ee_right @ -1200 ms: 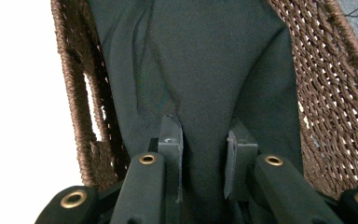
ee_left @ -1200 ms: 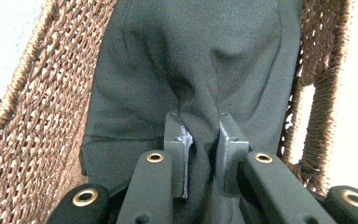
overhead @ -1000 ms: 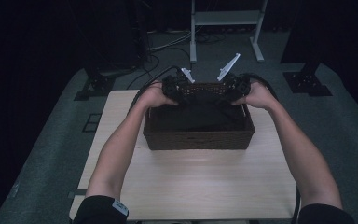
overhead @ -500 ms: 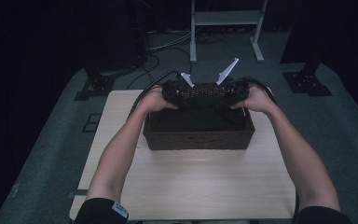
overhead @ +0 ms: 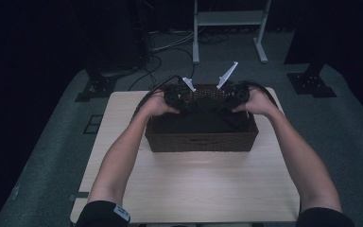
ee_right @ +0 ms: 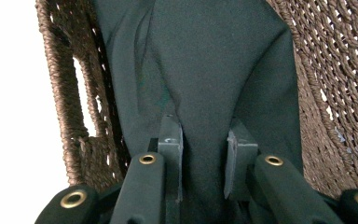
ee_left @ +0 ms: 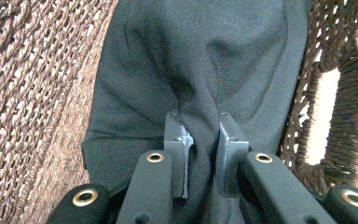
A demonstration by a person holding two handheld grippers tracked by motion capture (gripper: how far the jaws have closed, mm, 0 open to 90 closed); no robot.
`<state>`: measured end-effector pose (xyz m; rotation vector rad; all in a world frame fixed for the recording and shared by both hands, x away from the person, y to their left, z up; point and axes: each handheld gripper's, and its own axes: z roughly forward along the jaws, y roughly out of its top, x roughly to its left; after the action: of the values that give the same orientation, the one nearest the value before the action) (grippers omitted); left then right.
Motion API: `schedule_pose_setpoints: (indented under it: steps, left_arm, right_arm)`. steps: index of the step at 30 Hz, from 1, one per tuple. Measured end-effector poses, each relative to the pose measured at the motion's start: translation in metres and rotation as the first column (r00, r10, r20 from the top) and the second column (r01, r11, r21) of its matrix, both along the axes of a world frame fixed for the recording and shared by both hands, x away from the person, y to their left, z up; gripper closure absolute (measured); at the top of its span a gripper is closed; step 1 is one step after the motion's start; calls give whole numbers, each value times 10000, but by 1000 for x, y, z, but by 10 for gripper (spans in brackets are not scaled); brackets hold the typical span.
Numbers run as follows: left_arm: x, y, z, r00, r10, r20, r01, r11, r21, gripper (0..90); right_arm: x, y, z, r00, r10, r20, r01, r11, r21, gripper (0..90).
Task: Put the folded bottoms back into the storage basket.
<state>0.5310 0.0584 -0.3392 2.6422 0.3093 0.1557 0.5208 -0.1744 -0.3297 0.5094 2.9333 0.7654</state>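
Observation:
A dark brown woven basket stands on the pale wooden table, with a dark green cloth inside it. Both hands hold their grippers over the basket's far half. My left gripper is shut on a pinched fold of the cloth, the jaws close together around it. My right gripper is shut on a thicker fold of the same cloth, gripped between its jaws. Basket walls rise on both sides of the cloth.
A handle cutout opens in the basket's end wall. Cables and a white metal stand lie on the grey floor beyond the table. The near half of the tabletop is bare wood.
Both grippers have moved a little toward the far side of the basket and down into it; the hands stay close together over the cloth.

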Motion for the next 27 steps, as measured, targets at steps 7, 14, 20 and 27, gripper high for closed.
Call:
schedule_pose_setpoints:
  steps: [7, 14, 20, 27]
  left_arm:
    - [0, -3, -9, 9999, -53, -127, 54, 10000, 43, 774]
    - [-1, -3, -17, 9997, -39, -248, 42, 9999, 120, 773]
    - [0, -1, -19, 9997, 78, -248, -76, 9999, 72, 772]
    - [3, -3, -23, 9995, 147, -276, -141, 9997, 211, 772]
  right_arm:
    - [0, -3, -10, 9998, -97, -195, 98, 9999, 87, 719]
    - [0, -1, -17, 9995, -83, -300, 81, 9999, -64, 719]
    - [1, 1, -18, 9996, -104, -278, 102, 9999, -76, 718]
    - [3, 2, -23, 9992, -138, -364, 133, 9998, -134, 717]
